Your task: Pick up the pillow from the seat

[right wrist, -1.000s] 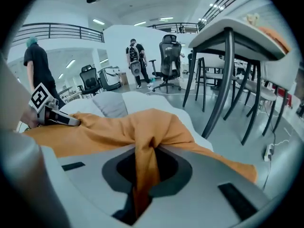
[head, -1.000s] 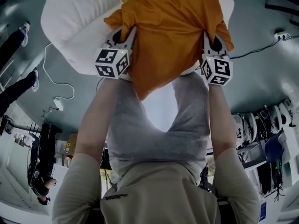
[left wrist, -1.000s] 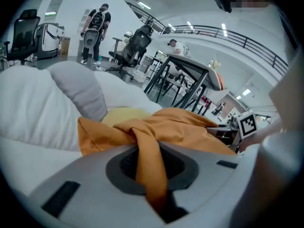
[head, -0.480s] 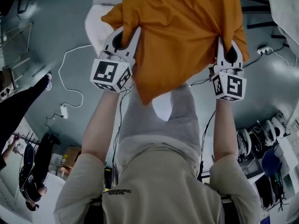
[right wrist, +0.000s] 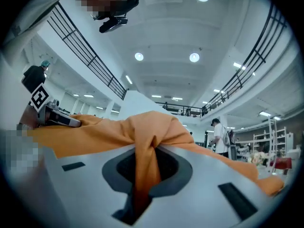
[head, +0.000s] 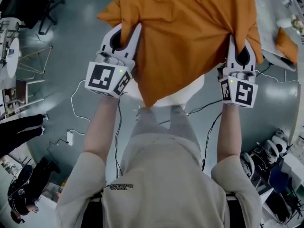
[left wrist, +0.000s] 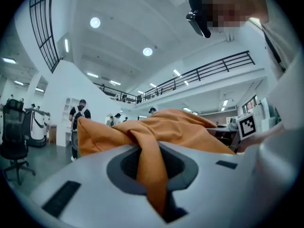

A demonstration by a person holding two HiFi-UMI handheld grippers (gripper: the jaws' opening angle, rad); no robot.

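Observation:
An orange pillow cover (head: 185, 27) hangs spread between my two grippers in the head view. My left gripper (head: 124, 32) is shut on its left edge and my right gripper (head: 237, 49) on its right edge. A small white part of the pillow (head: 190, 90) shows under the cover's lower edge; the rest is hidden. In the left gripper view a fold of the orange cover (left wrist: 156, 127) runs down into the closed jaws of the left gripper (left wrist: 153, 175). The right gripper view has the cover (right wrist: 152, 127) bunched and pinched in the right gripper (right wrist: 142, 175).
Grey floor with loose cables (head: 76, 103) lies behind the cover. An office chair (head: 33, 8) stands at the upper left, a table edge (head: 280, 61) with a small orange item (head: 287, 44) at the upper right. People stand at the left (head: 19, 132).
The big white pillow at the upper left has slipped almost wholly out of sight behind the orange cover. Both grippers keep their hold and now stand a little farther apart.

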